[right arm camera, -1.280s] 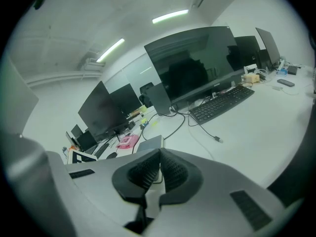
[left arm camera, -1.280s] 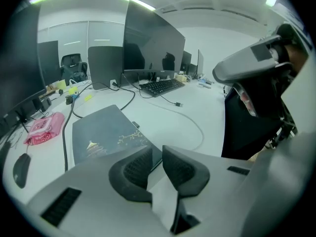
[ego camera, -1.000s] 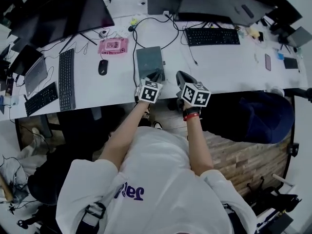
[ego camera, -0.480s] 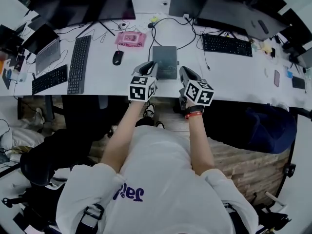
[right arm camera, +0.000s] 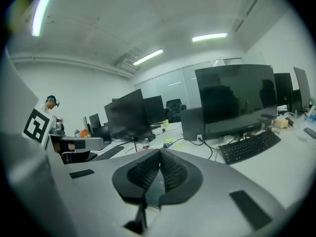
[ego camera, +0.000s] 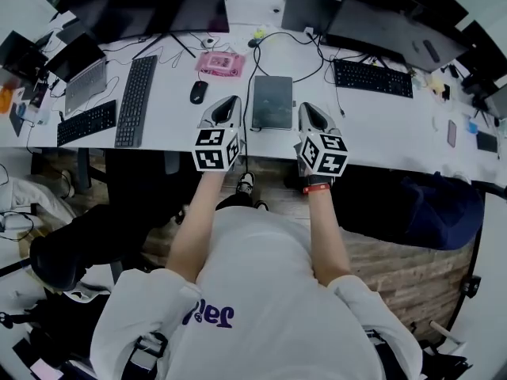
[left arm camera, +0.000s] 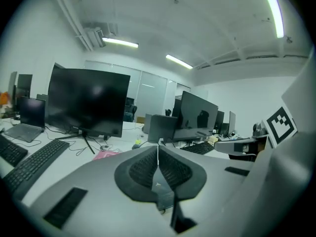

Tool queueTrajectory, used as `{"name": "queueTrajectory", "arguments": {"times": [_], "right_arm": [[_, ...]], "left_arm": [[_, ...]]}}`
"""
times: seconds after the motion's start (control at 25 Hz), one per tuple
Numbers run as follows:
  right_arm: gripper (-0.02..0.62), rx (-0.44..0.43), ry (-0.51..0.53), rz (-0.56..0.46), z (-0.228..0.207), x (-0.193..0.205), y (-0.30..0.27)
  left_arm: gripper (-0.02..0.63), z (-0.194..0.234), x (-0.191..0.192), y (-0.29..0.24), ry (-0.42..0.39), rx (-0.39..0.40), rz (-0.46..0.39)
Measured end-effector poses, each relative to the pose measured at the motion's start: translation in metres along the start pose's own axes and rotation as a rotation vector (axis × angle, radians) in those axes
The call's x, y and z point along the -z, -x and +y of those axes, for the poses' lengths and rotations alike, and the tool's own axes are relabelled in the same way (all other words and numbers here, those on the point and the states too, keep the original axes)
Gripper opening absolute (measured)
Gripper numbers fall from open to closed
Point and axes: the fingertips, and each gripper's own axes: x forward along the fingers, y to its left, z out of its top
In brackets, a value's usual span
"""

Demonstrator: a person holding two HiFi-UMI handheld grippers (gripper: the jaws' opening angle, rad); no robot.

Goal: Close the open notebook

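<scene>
White desk [ego camera: 380,125] ran across the upper part of the head view, with monitors and keyboards on it.

On the left gripper [ego camera: 228,105] the ribbed pads [left arm camera: 143,169] lay flat against each other; its jaws had just been closing, and nothing was between them. On the right gripper [ego camera: 309,111] the pads [right arm camera: 174,171] also met along one thin line, with nothing held. Both grippers pointed toward the top of the frame and hung over the near edge of the desk.

Between them, in the upper centre of the head view, lay the notebook [ego camera: 272,101]. Its dark cover was down and flat, and neither gripper touched it. A black cable [ego camera: 252,71] ran along its left side, and a mouse [ego camera: 198,92] lay further to the left.

Judging from this, the closing looked done and the step in hand was only to move away. To do it well, both grippers should rise straight and apart from the notebook, with the pads kept together, so that no tip catches the cover's edge or hooks the cable.
</scene>
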Motion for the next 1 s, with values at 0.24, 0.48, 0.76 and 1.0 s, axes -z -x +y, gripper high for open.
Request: {"name": "queueTrajectory", "arguments": {"times": [0.24, 0.48, 0.76, 1.0], "right_arm": [[0.012, 0.004, 0.043, -0.07, 0.01, -0.022, 0.011], [0.012, 0.009, 0.085, -0.127, 0.014, -0.044, 0.022], [0.012, 0.022, 0.144, -0.211, 0.018, -0.083, 0.036], [0.012, 0.047, 0.174, -0.271, 0.018, -0.105, 0.042]], "left_arm": [[0.021, 0.002, -0.023, 0.014, -0.05, -0.015, -0.058], [0.02, -0.008, -0.041, 0.02, -0.084, -0.014, -0.107], [0.02, -0.011, -0.068, 0.028, -0.117, -0.024, -0.171], [0.02, -0.008, -0.089, 0.034, -0.14, -0.036, -0.21]]}}
